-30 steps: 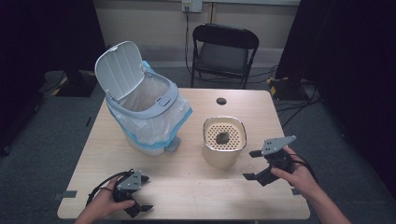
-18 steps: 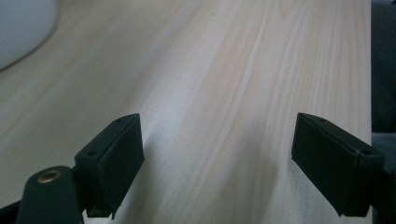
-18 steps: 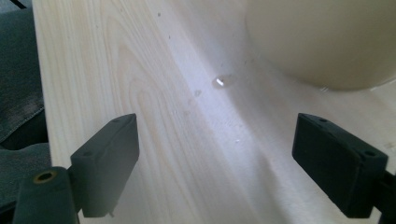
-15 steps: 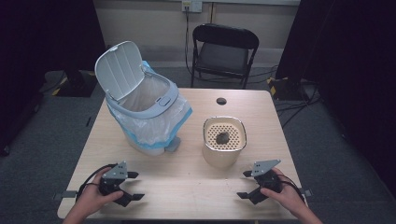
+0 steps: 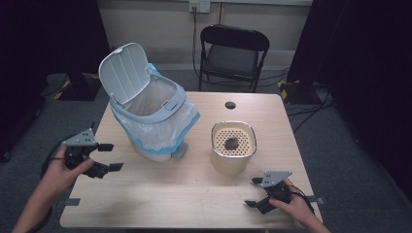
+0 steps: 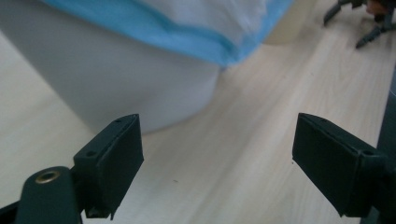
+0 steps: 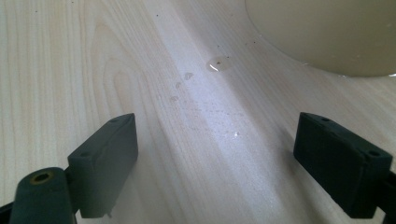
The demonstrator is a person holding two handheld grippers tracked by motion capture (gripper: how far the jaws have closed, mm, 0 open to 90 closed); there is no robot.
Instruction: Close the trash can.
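Held the left gripper (image 5: 112, 156) above the left edge of the pale wooden table (image 5: 184, 199), pointed across at the white plastic bin with the grey-blue rim (image 5: 177, 99). Had just been closing its jaws part way; left them spread, with nothing between. In the left gripper view, looked at the bin's white wall (image 6: 116, 79) just beyond the jaws, under the blue-hemmed white liner bag (image 6: 187, 42).

Rested the right gripper (image 5: 251, 192) low at the near right corner of the table. Had just been opening its jaws; kept them spread wide over bare wood, pinching nothing. Faced the beige round pot with the perforated insert (image 5: 233, 166), near, up and a little left in the high view, its curved wall (image 7: 327, 32) just ahead of the jaws in the right gripper view.

Judged the left hand nearer the bin and the right nearer the pot. Stood upright, both vessels, mouths up, apart on the table, bin left of pot.

Showed the bin's white lid (image 5: 124, 73) hinged up at the far left, only liner visible inside. Carried one small dark lump (image 5: 231, 143) on the pot's insert. Noted a few water drops (image 7: 215, 64) on the wood beside the pot.
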